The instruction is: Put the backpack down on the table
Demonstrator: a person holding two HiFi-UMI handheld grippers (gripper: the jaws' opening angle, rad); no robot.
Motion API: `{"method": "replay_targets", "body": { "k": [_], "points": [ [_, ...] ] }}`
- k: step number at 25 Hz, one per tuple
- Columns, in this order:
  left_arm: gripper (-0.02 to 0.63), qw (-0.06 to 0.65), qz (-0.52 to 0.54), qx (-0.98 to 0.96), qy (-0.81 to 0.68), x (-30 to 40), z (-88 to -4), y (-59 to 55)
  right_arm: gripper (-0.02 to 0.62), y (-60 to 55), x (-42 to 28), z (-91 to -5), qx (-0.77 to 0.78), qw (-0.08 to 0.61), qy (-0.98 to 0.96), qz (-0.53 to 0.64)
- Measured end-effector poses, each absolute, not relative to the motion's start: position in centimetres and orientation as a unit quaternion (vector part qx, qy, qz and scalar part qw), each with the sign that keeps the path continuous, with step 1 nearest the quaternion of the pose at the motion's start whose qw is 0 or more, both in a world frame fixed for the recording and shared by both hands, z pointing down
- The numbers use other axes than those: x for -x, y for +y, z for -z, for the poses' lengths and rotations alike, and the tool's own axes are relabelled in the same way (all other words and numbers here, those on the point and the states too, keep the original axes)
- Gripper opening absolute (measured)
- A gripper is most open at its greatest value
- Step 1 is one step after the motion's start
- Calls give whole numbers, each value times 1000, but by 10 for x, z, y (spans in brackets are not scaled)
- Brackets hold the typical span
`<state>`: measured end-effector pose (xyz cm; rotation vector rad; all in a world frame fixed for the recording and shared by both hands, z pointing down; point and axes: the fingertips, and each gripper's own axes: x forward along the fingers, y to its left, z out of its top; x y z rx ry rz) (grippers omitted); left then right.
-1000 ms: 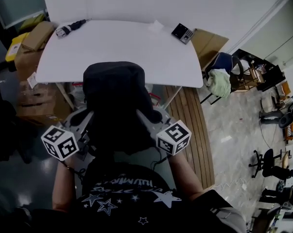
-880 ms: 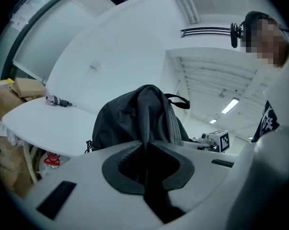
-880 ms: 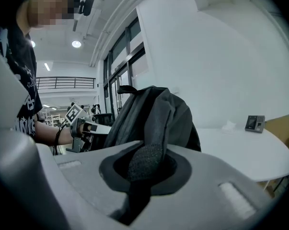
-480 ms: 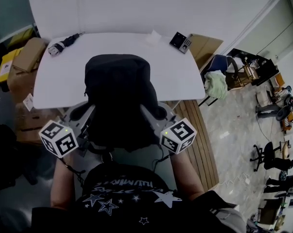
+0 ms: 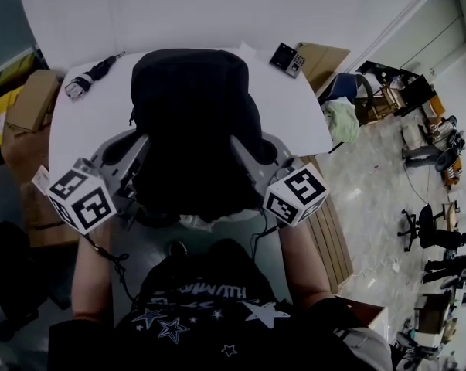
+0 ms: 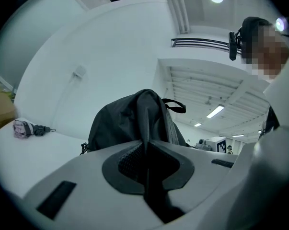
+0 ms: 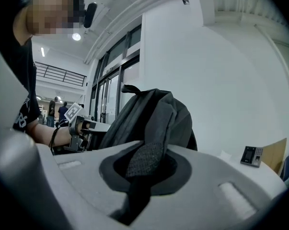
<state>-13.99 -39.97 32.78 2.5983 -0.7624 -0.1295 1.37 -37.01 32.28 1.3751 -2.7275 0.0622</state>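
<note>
A black backpack (image 5: 190,122) hangs between my two grippers, over the near part of the white table (image 5: 82,126). My left gripper (image 5: 138,154) is shut on a fold of the backpack's left side, and my right gripper (image 5: 242,153) is shut on its right side strap. In the left gripper view the backpack (image 6: 130,121) rises just beyond the jaws, with dark fabric pinched at the left gripper (image 6: 145,150). In the right gripper view the backpack (image 7: 156,116) fills the middle, and a woven strap runs through the right gripper (image 7: 143,163). Whether its bottom touches the table is hidden.
A folded umbrella (image 5: 86,77) lies at the table's far left corner. A small keypad device (image 5: 288,56) sits at the far right. Cardboard boxes (image 5: 28,103) stand left of the table. A chair with a green cloth (image 5: 345,122) and a wooden slat bench (image 5: 333,238) are on the right.
Both grippers have carried the backpack forward and upward, from in front of the table's near edge to over the tabletop. The grips are unchanged.
</note>
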Motion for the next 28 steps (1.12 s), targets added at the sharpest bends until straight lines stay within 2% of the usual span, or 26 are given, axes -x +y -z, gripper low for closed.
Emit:
{"method": "replay_targets", "body": {
  "k": [8,22,28],
  "points": [
    [37,210,52,-933,-286,127,-323,-459,31,-426,-25,-314,-449,58,-892,6],
    [37,179,26,-917,-356,88,-331,-572,31,-553,-65,-327,-407,39,-912,42],
    [37,175,18,-909,-377,82,-360,-592,32,-571,-71,-353,-411,36,-908,68]
  ]
}}
